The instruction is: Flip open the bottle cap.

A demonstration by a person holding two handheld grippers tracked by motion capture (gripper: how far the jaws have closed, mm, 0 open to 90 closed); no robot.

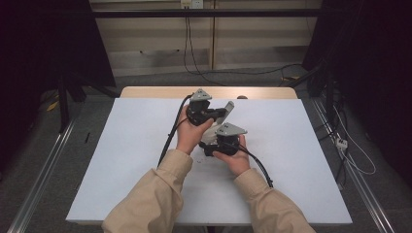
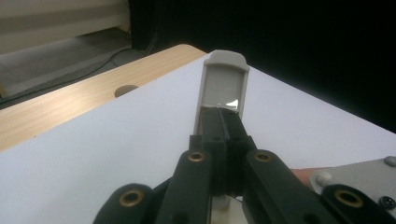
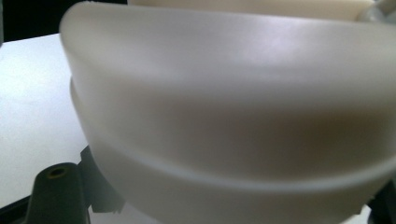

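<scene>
You are at a counter (image 1: 121,160) covered with a white sheet, its wooden edge showing at the far side, and you hold a claw in each hand near the middle. Your left claw (image 2: 223,122) is farther from you. In the left gripper view its two black jaws are pressed together on the lower edge of a pale grey flap (image 2: 224,84), a flat piece with a rounded top that stands up beyond the jaw tips. From above, the same flap (image 1: 226,109) slants up and to the right of your left hand (image 1: 190,136). Your right claw (image 1: 214,145) sits nearer to you, just beside the left one, held in your right hand (image 1: 236,158). A cream plastic body (image 3: 233,116) (smooth and curved, very close to the lens) sits between its jaws, but I cannot tell whether they clamp it. Both sleeves are beige.
</scene>
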